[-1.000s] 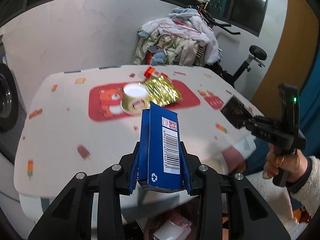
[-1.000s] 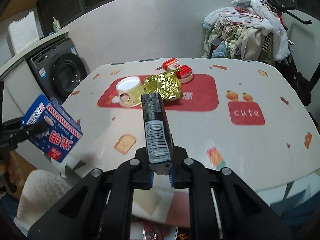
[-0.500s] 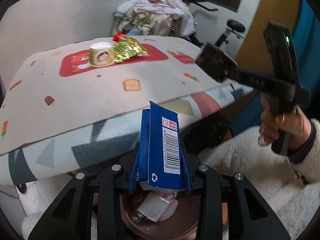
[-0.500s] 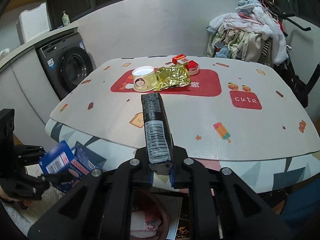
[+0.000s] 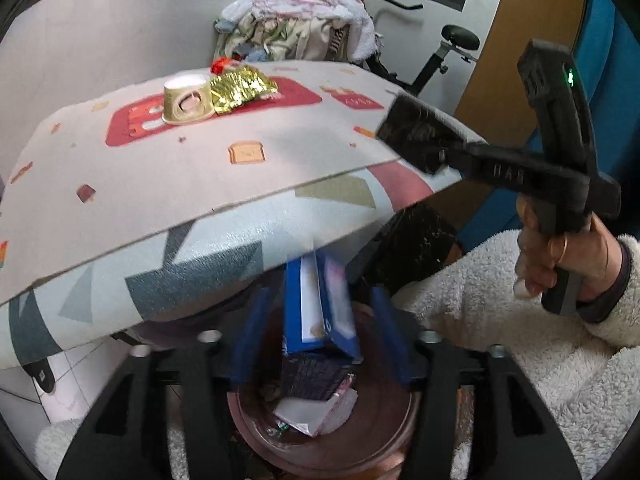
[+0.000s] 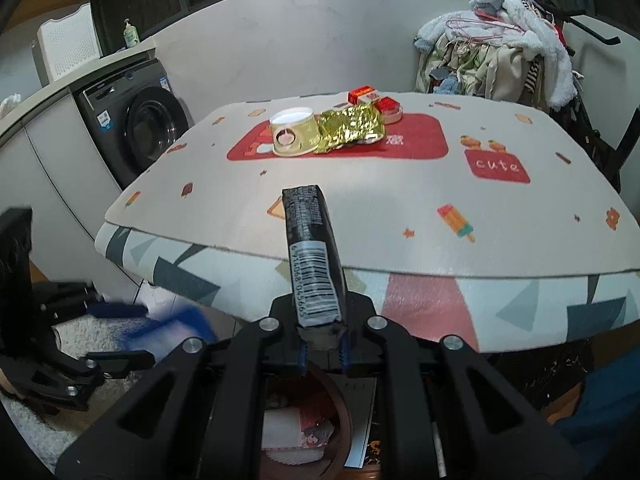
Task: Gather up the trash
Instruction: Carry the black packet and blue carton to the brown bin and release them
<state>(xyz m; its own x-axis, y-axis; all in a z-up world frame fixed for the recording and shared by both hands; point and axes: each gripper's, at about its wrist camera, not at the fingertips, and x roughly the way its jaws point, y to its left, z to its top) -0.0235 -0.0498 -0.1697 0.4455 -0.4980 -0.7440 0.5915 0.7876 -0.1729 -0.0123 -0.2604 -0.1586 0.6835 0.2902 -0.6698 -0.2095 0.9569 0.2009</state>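
Blue carton (image 5: 318,308) motion-blurred, lower end hidden, between just-opened pads of left gripper (image 5: 320,344), untouched, above brown bin (image 5: 320,432). Right gripper (image 6: 323,354) clamped tight on black packet (image 6: 314,264), near surface (image 6: 380,208) edge.

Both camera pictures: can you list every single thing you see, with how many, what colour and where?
blue carton: 1, blue and white, between the left gripper's open jaws, over the bin
black packet: 1, black with barcode, clamped in the right gripper
bin: 1, brown, on the floor under the table edge, trash inside
paper cup: 1, cream, upside down on the red mat
gold wrapper: 1, gold, beside the cup
red boxes: 2, red and white, behind the wrapper
table: 1, pale patterned cloth
washing machine: 1, dark grey, left
clothes pile: 1, mixed, behind the table
left gripper: 1, black, just opened
right gripper: 1, black, shut
hand: 1, fleecy white sleeve, holding the right gripper
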